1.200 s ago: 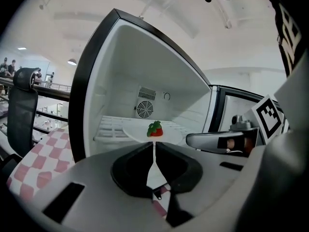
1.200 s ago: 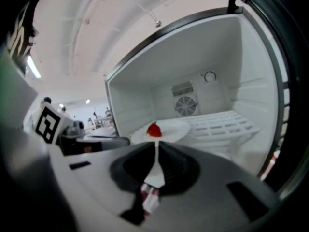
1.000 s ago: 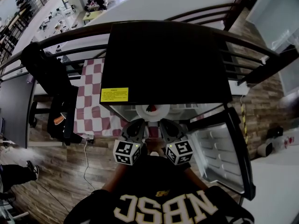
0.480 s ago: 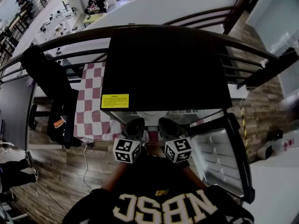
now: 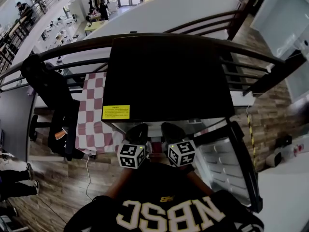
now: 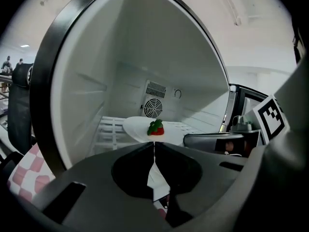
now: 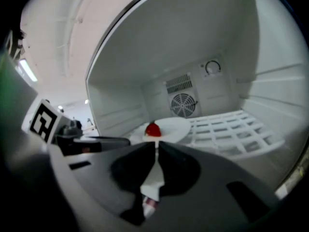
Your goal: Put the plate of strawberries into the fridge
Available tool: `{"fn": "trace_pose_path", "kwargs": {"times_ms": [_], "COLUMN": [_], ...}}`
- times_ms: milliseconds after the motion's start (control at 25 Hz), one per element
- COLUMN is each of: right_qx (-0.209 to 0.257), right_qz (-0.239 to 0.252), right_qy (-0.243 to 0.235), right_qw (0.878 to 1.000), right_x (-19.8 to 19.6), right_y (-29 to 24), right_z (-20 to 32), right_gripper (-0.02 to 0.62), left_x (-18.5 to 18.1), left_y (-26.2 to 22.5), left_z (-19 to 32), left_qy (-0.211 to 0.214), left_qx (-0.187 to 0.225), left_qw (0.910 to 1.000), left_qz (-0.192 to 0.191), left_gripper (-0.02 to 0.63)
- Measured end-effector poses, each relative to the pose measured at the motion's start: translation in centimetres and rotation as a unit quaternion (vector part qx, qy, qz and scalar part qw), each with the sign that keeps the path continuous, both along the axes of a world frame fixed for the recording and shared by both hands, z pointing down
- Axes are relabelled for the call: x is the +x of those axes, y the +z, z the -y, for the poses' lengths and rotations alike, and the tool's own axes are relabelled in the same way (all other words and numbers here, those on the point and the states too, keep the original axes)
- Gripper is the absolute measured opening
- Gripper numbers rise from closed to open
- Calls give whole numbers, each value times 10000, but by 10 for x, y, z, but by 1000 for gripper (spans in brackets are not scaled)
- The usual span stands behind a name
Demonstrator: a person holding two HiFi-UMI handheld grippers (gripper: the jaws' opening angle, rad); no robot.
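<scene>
Head view, looking down: the person leans at the open black fridge (image 5: 169,76). The left gripper (image 6: 154,146) and the right gripper (image 7: 157,146) each pinch the near rim of the white plate (image 6: 137,127). With one strawberry (image 6: 156,128) on it, the plate sits inside the fridge, over its wire shelf (image 7: 227,132).

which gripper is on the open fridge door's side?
The right gripper: the open fridge door hangs out on its side, while the left gripper sits on the side of the chequered cloth.
</scene>
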State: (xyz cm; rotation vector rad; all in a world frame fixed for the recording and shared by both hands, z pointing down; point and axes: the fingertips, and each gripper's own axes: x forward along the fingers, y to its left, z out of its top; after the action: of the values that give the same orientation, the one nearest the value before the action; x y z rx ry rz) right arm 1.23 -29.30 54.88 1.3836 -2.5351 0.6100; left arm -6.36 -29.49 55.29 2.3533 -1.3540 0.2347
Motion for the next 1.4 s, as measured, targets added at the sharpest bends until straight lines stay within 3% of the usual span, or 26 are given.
{"fn": "trace_pose_path", "kwargs": {"times_ms": [400,680,960,1240,1400], "right_qx": [9,77,427,1044,1082], "right_qz": [-212,-50,153,-64,-90], "right_qy": [-35,-3,-60,-124,-92], "right_qw": [9998,10000,9990,9944,9940], "right_x": [-1,-1,4,11,18], "right_y": [3,-4,-32,-70,-74], "right_z": [6,0,-37,-87,-112], "right_gripper": [37,37,37,37,35], "left_x": [3,4,1,10,13], "left_y": [1,-7,-40,-70,-78], "left_z": [2,-4,-32,-83,-111], "left_qy": [-99,-181,-354,-464,-580], "left_qx": [-32,73,507,930,1010], "left_qw": [9999,9998,9981,9945,9931], "left_qz": [-3,-15,-17,158,94], "left_gripper": [26,26,26,26,26]}}
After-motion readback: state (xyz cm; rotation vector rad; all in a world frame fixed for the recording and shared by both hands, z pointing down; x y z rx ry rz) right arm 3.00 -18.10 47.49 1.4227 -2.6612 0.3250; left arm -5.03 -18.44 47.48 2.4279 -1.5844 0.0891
